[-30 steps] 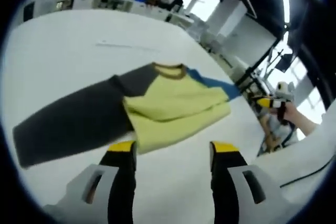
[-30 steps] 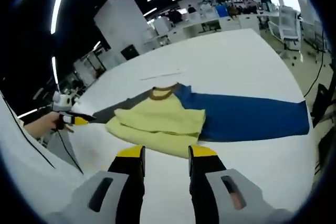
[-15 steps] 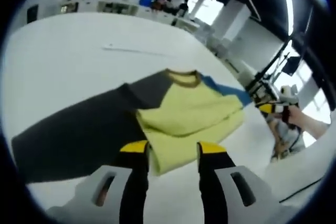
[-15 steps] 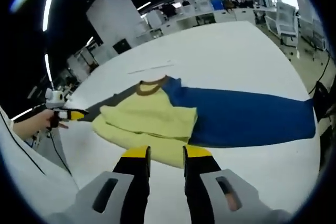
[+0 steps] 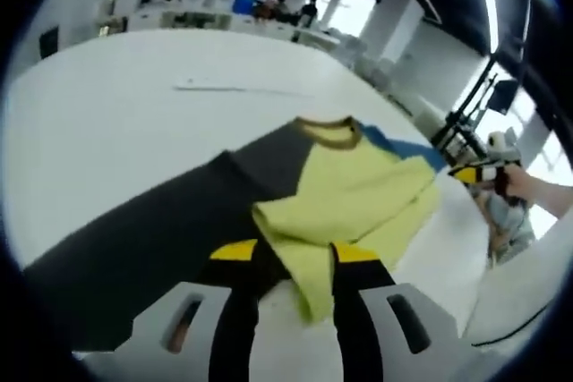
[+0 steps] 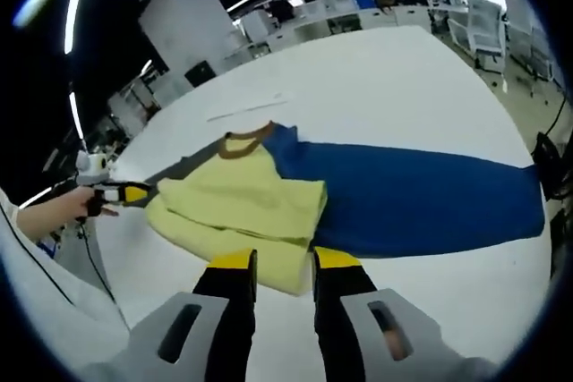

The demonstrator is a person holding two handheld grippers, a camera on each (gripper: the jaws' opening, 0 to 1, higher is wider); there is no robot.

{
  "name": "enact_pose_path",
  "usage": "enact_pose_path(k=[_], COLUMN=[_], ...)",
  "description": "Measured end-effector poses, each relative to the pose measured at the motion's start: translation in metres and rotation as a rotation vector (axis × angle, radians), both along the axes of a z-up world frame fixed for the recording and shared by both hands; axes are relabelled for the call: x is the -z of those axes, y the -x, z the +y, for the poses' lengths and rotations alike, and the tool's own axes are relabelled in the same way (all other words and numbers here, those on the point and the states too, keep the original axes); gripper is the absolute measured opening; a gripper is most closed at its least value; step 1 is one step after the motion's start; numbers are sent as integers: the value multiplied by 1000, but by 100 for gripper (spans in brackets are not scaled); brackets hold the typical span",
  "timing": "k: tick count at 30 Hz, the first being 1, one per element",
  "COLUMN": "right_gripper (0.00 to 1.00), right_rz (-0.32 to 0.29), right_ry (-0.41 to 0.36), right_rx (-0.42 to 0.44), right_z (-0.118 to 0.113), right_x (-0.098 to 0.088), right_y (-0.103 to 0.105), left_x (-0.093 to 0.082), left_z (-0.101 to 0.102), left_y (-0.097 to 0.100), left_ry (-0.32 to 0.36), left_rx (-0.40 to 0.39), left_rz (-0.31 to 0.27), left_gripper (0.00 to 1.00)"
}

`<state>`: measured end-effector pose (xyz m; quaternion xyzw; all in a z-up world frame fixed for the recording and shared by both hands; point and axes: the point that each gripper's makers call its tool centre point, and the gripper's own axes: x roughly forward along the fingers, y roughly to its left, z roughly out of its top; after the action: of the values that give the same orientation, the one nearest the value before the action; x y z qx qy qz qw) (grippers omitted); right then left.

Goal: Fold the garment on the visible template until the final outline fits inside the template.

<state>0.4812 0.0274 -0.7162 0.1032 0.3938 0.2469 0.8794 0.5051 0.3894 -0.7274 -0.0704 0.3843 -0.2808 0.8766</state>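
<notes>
Closing in on a half-folded garment (image 5: 340,194) spread across a white table (image 5: 107,105), with the left gripper (image 5: 295,252) down at the near corner of the yellow body panel, jaws drawn close on either side of the fabric edge, a firm pinch impossible to confirm. Right gripper (image 6: 284,261) likewise at the near yellow hem, jaws narrowed around the edge, grip unclear. Just beyond the tips, yellow body (image 6: 242,207) already doubled up on itself toward the brown collar (image 6: 237,145). Farther out and to the sides, grey sleeve (image 5: 152,221) and blue sleeve (image 6: 421,199) both lying fully extended, not yet folded. Beyond the collar, a thin pale strip (image 5: 233,89) on the table, possibly a template mark. Judged roughly a third complete: sleeves and final tidy fold remaining.
</notes>
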Motion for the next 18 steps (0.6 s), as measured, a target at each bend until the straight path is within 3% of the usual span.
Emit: enact_pose_path(k=[18], right_gripper=[22], right_rz=[14], right_ry=[21], right_rx=[1], right_z=[4], right_x=[15], right_y=[-13], left_x=[9], left_z=[-10], left_y=[-17], left_ry=[-24], left_rx=[63], left_rz=[-31], left_gripper=[19])
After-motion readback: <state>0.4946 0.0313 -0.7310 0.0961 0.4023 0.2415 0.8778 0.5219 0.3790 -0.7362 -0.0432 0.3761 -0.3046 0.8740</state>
